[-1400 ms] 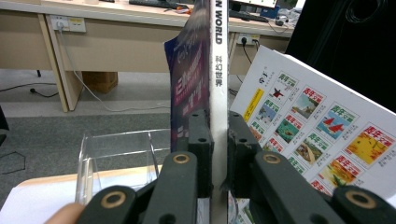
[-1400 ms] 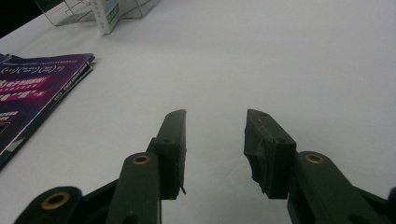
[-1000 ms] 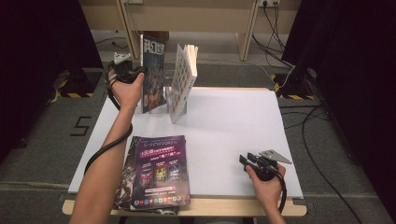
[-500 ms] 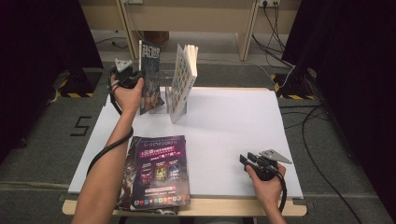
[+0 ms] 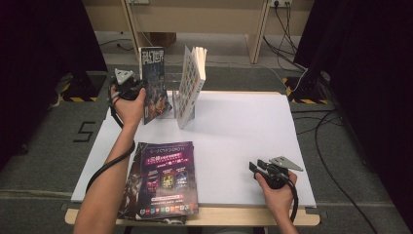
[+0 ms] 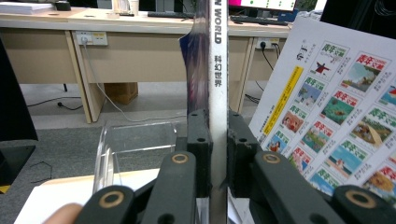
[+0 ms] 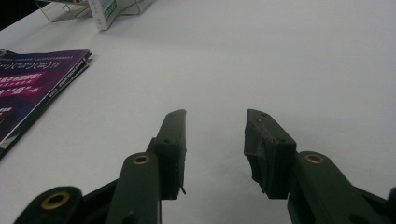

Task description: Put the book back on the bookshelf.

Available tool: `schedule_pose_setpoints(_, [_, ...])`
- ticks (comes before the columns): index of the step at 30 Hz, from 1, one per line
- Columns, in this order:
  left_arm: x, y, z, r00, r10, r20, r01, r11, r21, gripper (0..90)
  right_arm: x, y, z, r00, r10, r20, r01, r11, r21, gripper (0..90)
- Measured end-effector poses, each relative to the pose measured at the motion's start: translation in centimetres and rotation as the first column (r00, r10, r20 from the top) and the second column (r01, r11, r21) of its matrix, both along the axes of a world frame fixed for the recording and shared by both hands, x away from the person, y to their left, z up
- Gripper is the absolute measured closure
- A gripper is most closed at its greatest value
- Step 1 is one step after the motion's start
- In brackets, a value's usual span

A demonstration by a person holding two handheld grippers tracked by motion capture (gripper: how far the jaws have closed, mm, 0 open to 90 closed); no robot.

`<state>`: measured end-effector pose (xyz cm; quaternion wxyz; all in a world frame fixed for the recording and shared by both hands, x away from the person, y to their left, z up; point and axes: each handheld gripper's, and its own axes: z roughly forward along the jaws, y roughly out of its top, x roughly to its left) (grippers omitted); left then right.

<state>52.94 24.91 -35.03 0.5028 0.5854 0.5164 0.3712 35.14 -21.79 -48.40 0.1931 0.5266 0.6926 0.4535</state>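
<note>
Left arm stretched to the table's far left, its left gripper [image 5: 130,87] clamped on the spine of an upright magazine [image 5: 153,83] at the clear stand [image 5: 168,105]. The left gripper view shows the jaws closed on the white spine [image 6: 218,93] and the stand's plastic wall [image 6: 135,140]; a book [image 5: 191,85] with picture squares leans just beside. Right hand [image 5: 277,192] rests near the front edge, the right gripper [image 7: 215,154] with jaws apart over the bare white table [image 5: 243,131]. A stack of magazines [image 5: 163,180] lies flat at front left.
</note>
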Motion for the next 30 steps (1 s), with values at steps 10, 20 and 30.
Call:
schedule_pose_setpoints(10, [-3.2, 0.8, -1.0, 0.999, -0.022, -0.039, 0.022, 0.9997, 0.011, 82.3, 0.0, 0.1, 0.1, 1.0, 0.003, 0.007, -0.003, 1.0, -0.007, 59.0])
schedule_pose_setpoints(20, [-7.3, 1.8, -3.6, 0.9948, -0.061, -0.082, 0.06, 0.9981, -0.015, 81.9, -0.1, 0.4, 0.1, 1.0, 0.008, 0.003, -0.008, 1.0, -0.014, 59.0])
schedule_pose_setpoints(30, [-8.7, 2.0, -4.5, 0.9945, -0.103, -0.02, 0.103, 0.9946, -0.012, 77.1, -0.1, 0.7, 0.0, 0.9999, 0.013, -0.007, -0.013, 1.0, -0.017, 58.8])
